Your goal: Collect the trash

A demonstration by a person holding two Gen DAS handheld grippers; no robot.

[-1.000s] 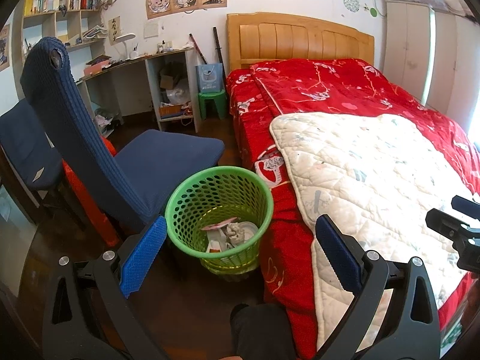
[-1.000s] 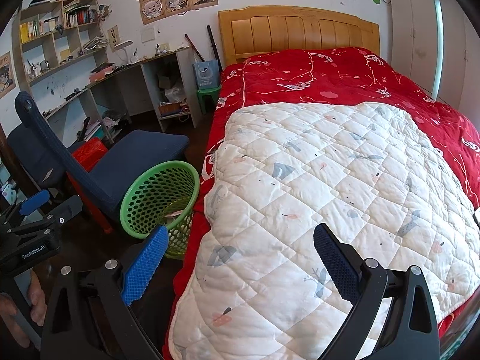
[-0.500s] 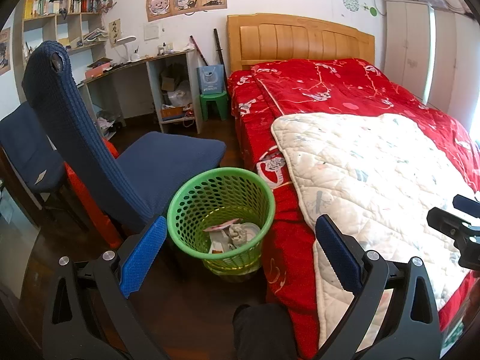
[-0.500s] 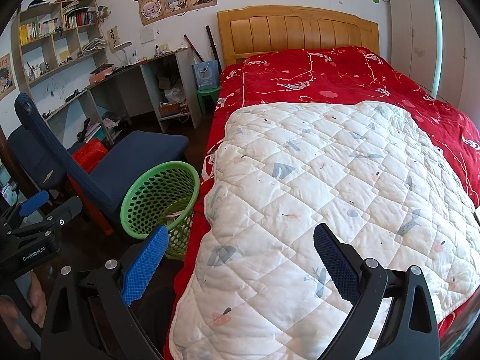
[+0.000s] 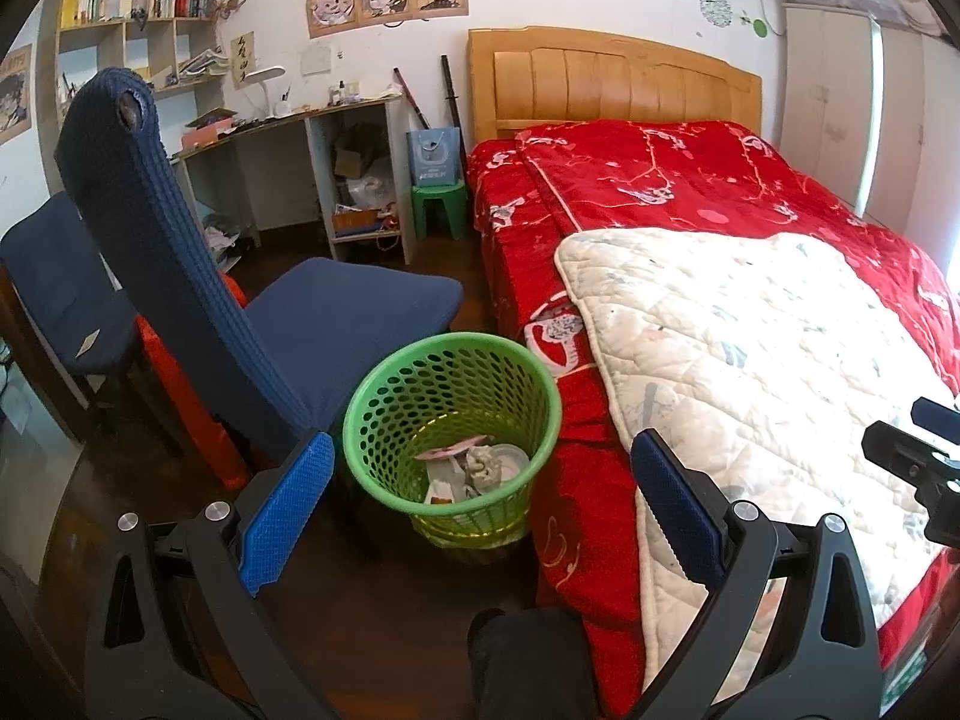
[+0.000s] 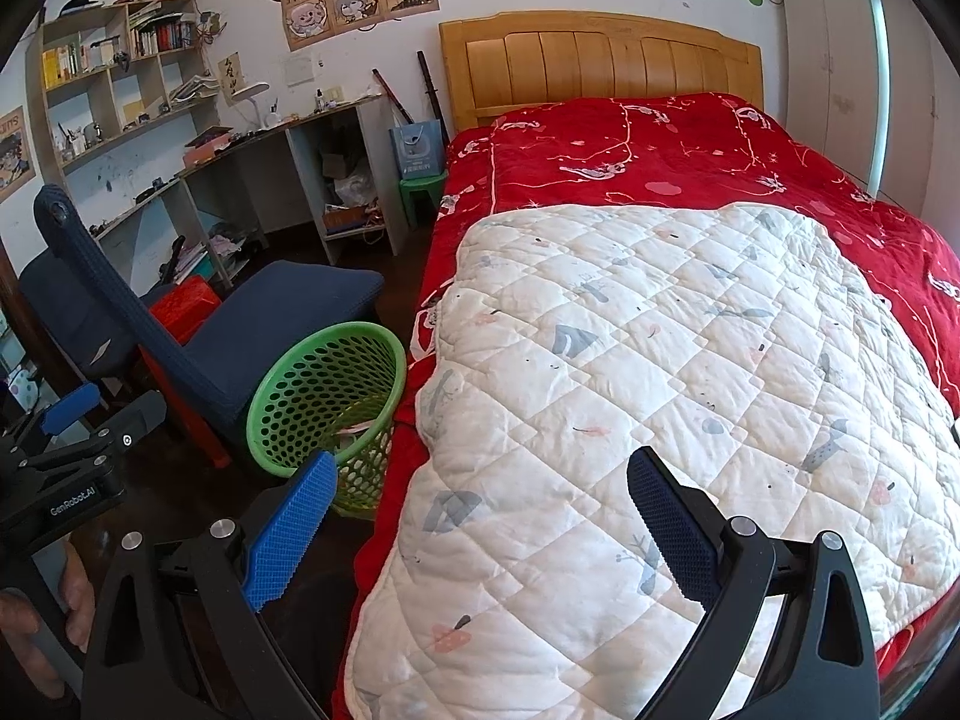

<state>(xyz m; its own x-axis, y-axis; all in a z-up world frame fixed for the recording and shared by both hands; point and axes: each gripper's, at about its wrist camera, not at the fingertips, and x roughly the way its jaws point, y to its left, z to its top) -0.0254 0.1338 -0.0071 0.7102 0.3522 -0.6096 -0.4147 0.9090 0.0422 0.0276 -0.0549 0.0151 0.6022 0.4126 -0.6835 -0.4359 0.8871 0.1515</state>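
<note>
Both wide apart and empty, left tongs [image 5: 477, 501] over green basket [image 5: 390, 384], right tongs [image 6: 480, 516] above quilt [image 6: 660, 360]

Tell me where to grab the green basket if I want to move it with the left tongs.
Grip the top rim of the green basket on its near side, coming down from above with one finger inside. The basket stands upright and open, its thin rim suits a pinch, and the chair and bed crowd its sides. The left tongs are open and empty.
</note>
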